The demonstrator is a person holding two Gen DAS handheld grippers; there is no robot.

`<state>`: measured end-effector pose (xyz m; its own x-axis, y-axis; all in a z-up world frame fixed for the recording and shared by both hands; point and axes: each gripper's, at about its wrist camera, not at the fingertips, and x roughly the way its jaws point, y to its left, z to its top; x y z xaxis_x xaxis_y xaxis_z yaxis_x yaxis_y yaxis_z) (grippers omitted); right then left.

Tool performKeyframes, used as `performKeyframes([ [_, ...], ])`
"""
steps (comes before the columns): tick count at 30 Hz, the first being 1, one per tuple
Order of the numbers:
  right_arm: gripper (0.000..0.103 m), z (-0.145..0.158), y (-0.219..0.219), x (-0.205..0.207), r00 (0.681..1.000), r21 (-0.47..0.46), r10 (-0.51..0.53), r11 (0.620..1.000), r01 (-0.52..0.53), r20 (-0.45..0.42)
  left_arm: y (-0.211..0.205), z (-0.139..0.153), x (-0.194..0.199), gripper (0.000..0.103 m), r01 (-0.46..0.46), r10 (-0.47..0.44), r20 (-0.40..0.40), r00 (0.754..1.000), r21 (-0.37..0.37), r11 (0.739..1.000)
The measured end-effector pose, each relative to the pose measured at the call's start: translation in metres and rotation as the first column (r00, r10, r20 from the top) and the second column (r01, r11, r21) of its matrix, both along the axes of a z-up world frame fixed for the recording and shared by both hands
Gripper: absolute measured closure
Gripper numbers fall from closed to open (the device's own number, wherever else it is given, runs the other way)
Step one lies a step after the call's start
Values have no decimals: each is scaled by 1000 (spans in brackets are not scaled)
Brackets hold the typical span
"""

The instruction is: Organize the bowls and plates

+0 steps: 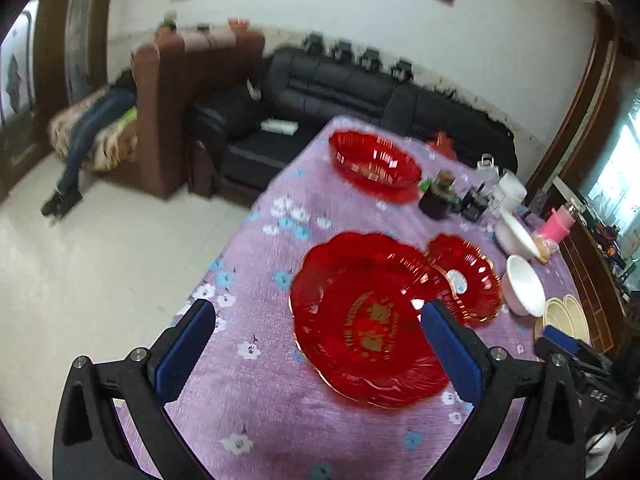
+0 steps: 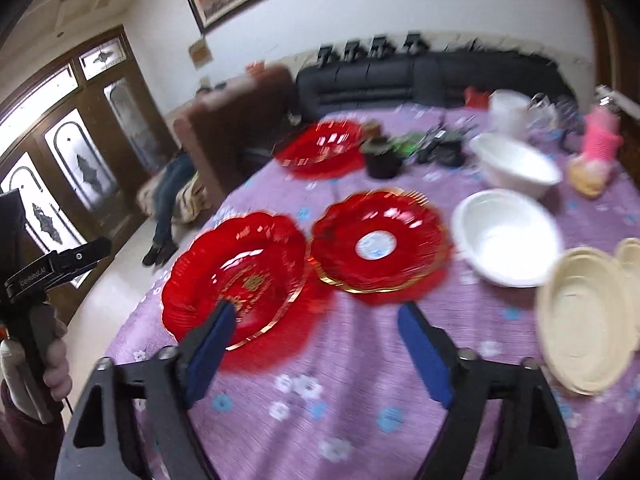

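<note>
A large red plate [image 1: 368, 320] [image 2: 236, 276] lies on the purple flowered cloth, with a smaller red plate stack [image 1: 466, 276] [image 2: 380, 236] beside it. A red bowl [image 1: 374, 162] [image 2: 320, 148] sits farther back. Two white bowls [image 1: 522, 284] [image 2: 506, 236] and cream plates [image 1: 564, 316] [image 2: 580, 320] lie at the right. My left gripper [image 1: 318, 312] is open and empty above the large red plate's near edge. My right gripper [image 2: 316, 316] is open and empty, just in front of both red plates.
Dark jars and cups [image 1: 440, 196] [image 2: 384, 160] and a pink cup [image 1: 558, 224] [image 2: 600, 136] crowd the table's far side. The table's left edge [image 1: 240, 240] drops to a pale floor. Sofas [image 1: 340, 88] stand behind.
</note>
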<state>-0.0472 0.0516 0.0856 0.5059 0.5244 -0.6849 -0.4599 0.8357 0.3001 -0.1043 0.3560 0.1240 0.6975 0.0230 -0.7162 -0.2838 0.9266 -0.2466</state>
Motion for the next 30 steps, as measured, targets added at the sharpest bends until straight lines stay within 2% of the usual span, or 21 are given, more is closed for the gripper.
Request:
performKeyframes([
  [4,35,-26,24,23,993,22,1,1000,1,-118,16,-28,30,8,15,-17,-56,998,-35,999],
  [8,40,-45,35,43,980,36,-5,999,12,-197,21,-49,52,11,24,-29,-91,995,-49,998],
  [13,49,-57,53,50,975,-5,-8,1000,7,-221,19,-71,73,25,46,-55,-136,989,-71,996],
  [18,66,-62,64,55,973,-28,-14,1000,7,-232,11,-85,86,62,90,-102,-181,978,-73,993],
  [19,67,-63,66,57,972,-35,-19,999,11,-233,9,-87,87,65,98,-109,-190,976,-69,993],
  [22,72,-67,68,60,973,-51,-29,999,17,-229,6,-87,87,68,96,-102,-190,976,-42,994],
  [26,86,-67,66,61,975,-63,-43,998,30,-217,13,-85,84,76,77,-87,-181,980,-58,995],
  [30,87,-62,67,57,980,-62,-33,998,22,-194,14,-75,77,77,71,-79,-160,984,-52,996],
])
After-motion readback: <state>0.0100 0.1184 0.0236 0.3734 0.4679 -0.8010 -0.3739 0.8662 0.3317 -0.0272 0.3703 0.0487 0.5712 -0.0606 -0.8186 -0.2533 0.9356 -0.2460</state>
